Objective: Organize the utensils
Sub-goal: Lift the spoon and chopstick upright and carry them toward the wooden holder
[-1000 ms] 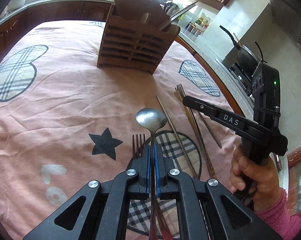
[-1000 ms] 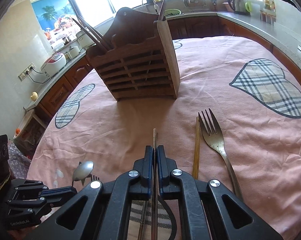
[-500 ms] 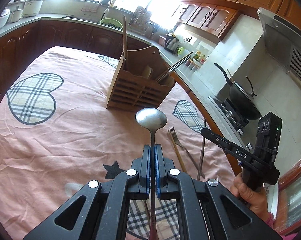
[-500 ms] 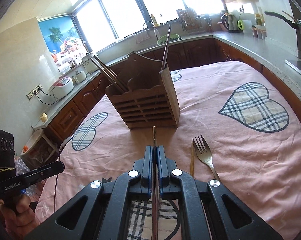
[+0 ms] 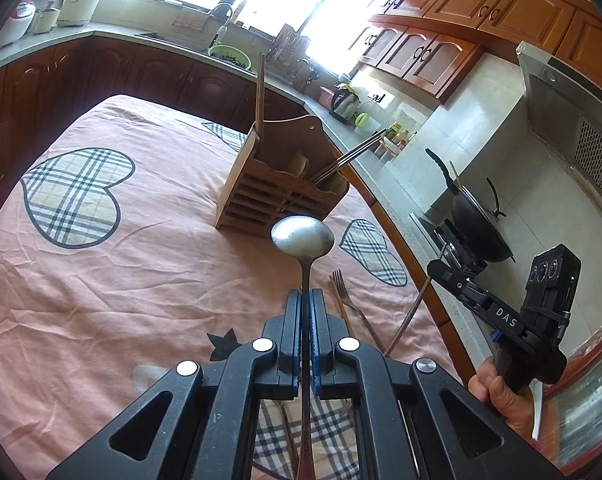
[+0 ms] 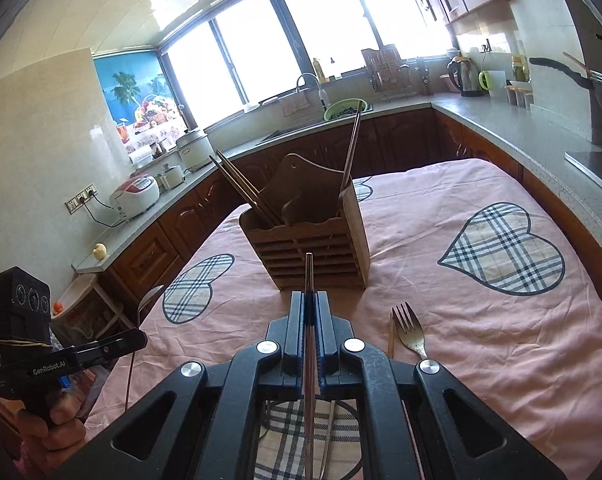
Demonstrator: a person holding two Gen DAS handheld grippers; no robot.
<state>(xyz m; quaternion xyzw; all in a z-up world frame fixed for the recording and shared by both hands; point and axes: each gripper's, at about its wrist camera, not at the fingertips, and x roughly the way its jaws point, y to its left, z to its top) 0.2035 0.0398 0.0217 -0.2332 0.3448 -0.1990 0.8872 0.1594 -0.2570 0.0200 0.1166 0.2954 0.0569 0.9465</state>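
1. Above the worktop (image 5: 101, 300), found the left hand-held gripper (image 5: 305, 294) clamped on the handle of the spoon (image 5: 303, 236). The bowl pointed forward, clear of the surface. Judged this a carrying grip, leaving the bowl end free to enter a slot.
2. Found the right hand-held gripper (image 6: 309, 296) clamped likewise on a thin chopstick (image 6: 309, 272), tip forward and lined up with the utensil holder (image 6: 321, 248). Judged both items as staged for insertion.
3. Located the utensil holder upright near mid-worktop, well ahead of both loads. Noted chopsticks leaning out of one end compartment and a single stick (image 6: 351, 148) standing at the other.
4. Noted a fork (image 6: 409, 330) and a wooden chopstick (image 6: 391, 336) lying flat, just beside each other, near the right hand-held gripper. Judged them as left to be sorted.
5. Recorded a pink cloth (image 6: 481, 340) with plaid hearts over the worktop, wrinkled; judged snagging of flat utensils possible.
6. Recorded a kitchen setting: bright windows (image 6: 301, 32), a rice cooker (image 6: 135, 196) and a wok (image 5: 477, 232) on the counters, and wooden cabinets.
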